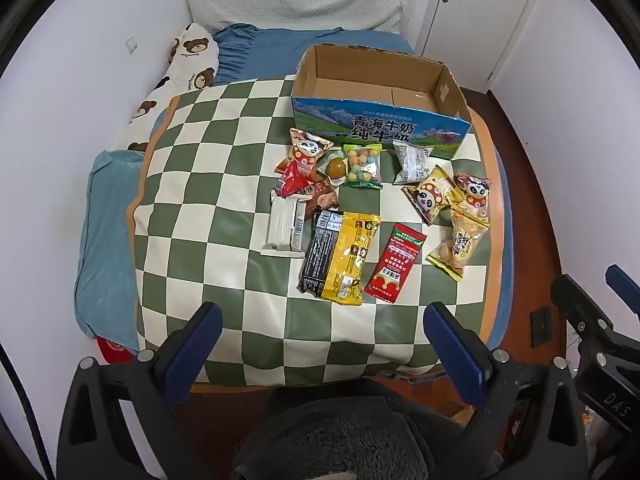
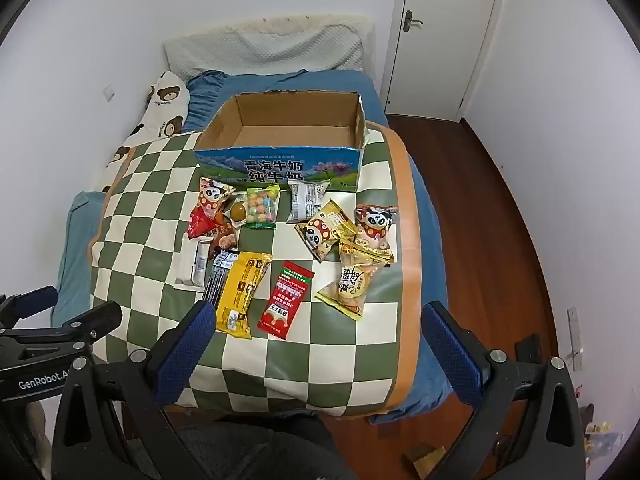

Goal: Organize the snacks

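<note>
Hovering at the checkered mat's (image 1: pixel 208 184) near edge, both your left gripper (image 1: pixel 322 340) and right gripper (image 2: pixel 316 340) gape empty — nothing's boxed yet; reach for the red packet (image 2: pixel 285 300), then the carton (image 2: pixel 280 160).

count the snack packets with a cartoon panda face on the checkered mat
3: an orange-and-red panda packet at the pile's left, a yellow panda packet right of centre, and a pink-red panda packet beside it. Overlapped packets may hide more.

Both views are taken from above the near edge of the checkered mat (image 1: pixel 192 184), angled steeply down; the cardboard box (image 2: pixel 280 160) and snacks are shared, seen from well back.
</note>
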`<action>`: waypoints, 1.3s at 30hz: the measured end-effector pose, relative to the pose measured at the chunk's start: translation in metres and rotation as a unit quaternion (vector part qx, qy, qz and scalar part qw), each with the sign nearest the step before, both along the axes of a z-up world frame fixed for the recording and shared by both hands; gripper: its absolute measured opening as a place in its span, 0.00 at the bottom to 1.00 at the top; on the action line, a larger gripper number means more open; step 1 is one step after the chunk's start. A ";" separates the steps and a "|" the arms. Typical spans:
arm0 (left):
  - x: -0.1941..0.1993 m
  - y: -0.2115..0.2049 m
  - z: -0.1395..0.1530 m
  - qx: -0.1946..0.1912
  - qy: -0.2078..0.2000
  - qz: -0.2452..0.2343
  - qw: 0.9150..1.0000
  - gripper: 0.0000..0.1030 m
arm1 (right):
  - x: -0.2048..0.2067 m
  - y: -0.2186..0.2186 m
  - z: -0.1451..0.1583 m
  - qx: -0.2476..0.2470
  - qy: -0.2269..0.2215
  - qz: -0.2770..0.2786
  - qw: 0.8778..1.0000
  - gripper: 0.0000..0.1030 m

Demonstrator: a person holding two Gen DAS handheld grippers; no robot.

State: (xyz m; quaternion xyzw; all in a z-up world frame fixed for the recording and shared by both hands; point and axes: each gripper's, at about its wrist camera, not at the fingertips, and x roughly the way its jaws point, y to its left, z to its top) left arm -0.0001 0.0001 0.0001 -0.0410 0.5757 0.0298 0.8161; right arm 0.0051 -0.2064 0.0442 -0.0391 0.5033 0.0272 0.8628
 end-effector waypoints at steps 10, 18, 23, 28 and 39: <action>-0.006 -0.004 0.003 -0.003 -0.003 -0.002 1.000 1.00 | 0.000 0.003 -0.005 -0.001 0.004 0.000 1.000 1.00; -0.006 -0.005 0.004 0.000 -0.002 -0.002 1.000 1.00 | -0.003 -0.005 -0.003 0.002 0.009 -0.001 1.000 1.00; -0.008 -0.005 0.004 0.001 -0.003 -0.002 1.000 1.00 | -0.005 -0.006 -0.002 0.002 0.006 -0.003 1.000 1.00; -0.004 -0.010 0.004 0.000 -0.004 -0.003 1.000 1.00 | -0.004 -0.007 -0.002 0.003 0.007 -0.004 1.000 1.00; 0.001 -0.012 0.008 0.001 -0.005 -0.004 1.000 1.00 | 0.000 -0.007 0.002 0.006 0.008 -0.005 1.000 1.00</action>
